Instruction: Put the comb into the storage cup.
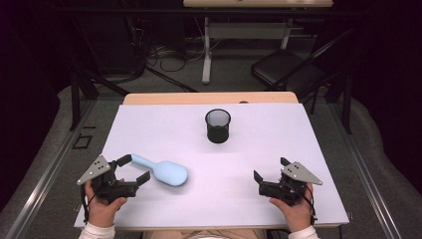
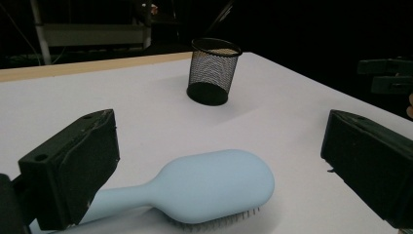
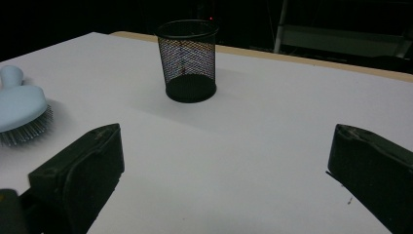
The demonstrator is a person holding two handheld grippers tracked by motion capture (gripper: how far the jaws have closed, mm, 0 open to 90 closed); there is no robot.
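Observation:
A light blue hairbrush (image 1: 166, 172) (image 2: 214, 183) (image 3: 19, 105) lies bristles down on the white table (image 1: 159, 129), near its front left. Its handle runs between the jaws of my left gripper (image 1: 137, 168) (image 2: 221, 165), which is open and not touching it. A black mesh cup (image 1: 218, 125) (image 2: 213, 71) (image 3: 187, 58) stands upright and empty at the table's middle, toward the back. My right gripper (image 1: 270, 168) (image 3: 224, 175) hovers open at the front right with nothing between its jaws; it also appears in the left gripper view as the right gripper (image 2: 387, 75) at the far edge.
The tabletop's wooden far edge (image 1: 209, 98) shows beyond the white sheet. Behind it on the floor stand a black folding chair (image 1: 283, 67), another table's white leg (image 1: 206, 50) and loose cables (image 1: 164, 55). Bare white surface lies between the brush, cup and right gripper.

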